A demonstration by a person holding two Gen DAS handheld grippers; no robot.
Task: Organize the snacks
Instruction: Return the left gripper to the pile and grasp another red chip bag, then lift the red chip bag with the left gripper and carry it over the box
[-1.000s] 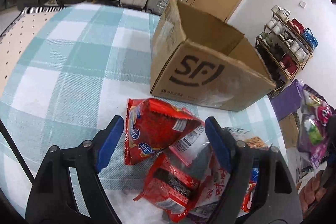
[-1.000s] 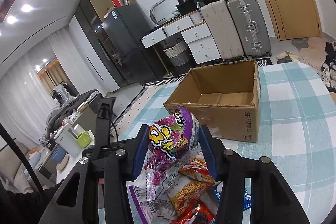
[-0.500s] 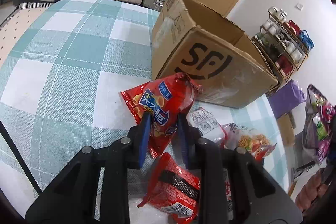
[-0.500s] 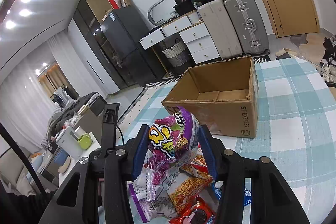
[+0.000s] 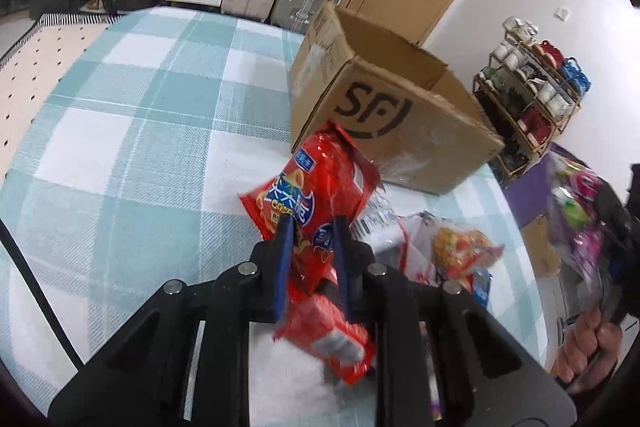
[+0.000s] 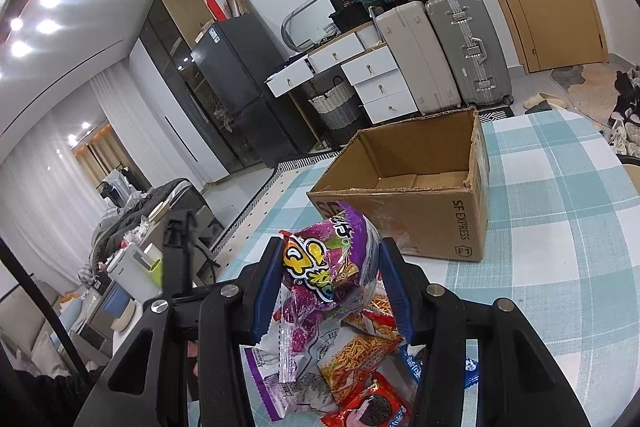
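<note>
1. Jaws on my left gripper point(image 5: 310, 233), which gaped wide around the pile a second ago, are closing on the red crisp packet point(image 5: 316, 187); the blue pads already pinch its lower part.
2. That packet lay flat on the checked tablecloth point(image 5: 132, 131) a second ago; now it stands up between the pads, its top tilted toward the cardboard box point(image 5: 384, 131). I judge the pick is made and the carry to the box comes next.
3. My right gripper point(image 6: 332, 281) has not changed: it stays clamped on the purple snack bag point(image 6: 326, 263), held above the remaining pile.
4. Only the right wrist view looks into the box: its open top shows bare cardboard flaps at the bottom and no snack that I can see, so I judge the sorting has barely begun.
5. Only the left wrist view shows the box's printed front, with the red packet just short of it, and a second red packet point(image 5: 326, 339), blurred, low between the gripper's arms.
6. At its right edge the left view also catches the purple bag and the hand point(image 5: 586, 343) working the other gripper.
</note>
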